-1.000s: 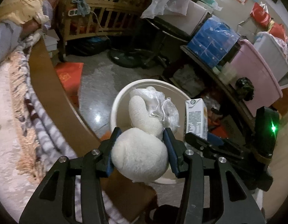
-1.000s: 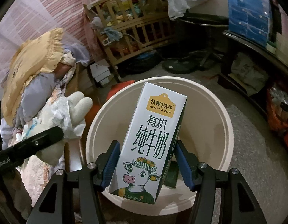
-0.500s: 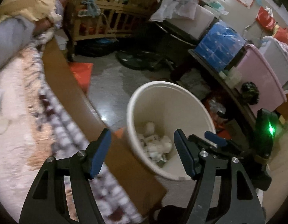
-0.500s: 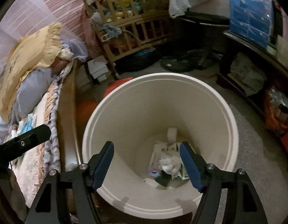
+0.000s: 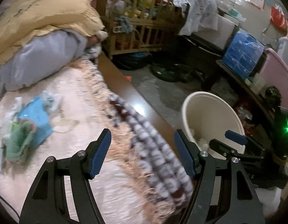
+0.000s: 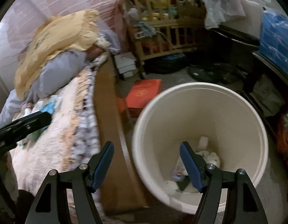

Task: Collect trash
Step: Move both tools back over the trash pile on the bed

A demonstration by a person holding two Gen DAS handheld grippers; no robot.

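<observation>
**Both grippers empty, swinging back toward the bed**

Left gripper (image 5: 143, 152) is wide apart and carrying nothing, its blue pads hanging over the fringed blanket edge (image 5: 155, 149), and the right gripper (image 6: 146, 165) is just as empty, jaws spread with one pad over the bed frame (image 6: 114, 130) and the other over the bucket. Both sets of jaws have just been opening, and nothing sits between them now. Down in the white bucket (image 6: 252, 115) you can see why: crumpled white tissue and a flattened carton (image 6: 178, 169) lie at the bottom, so that load looks delivered. The bucket stands on the floor right against the wooden bed frame, handy for a quick drop from the mattress. Out on the bed, more to collect: a blue packet (image 5: 36, 117) with a green rag (image 5: 19, 141) beside it, and pale scraps near them, all blurred. The left gripper points that way, which reads as going back for the next piece. Beyond, a yellow pillow (image 5: 43, 13) sits on grey bedding, and a wooden crib (image 6: 162, 29) stands at the back wall.
</observation>
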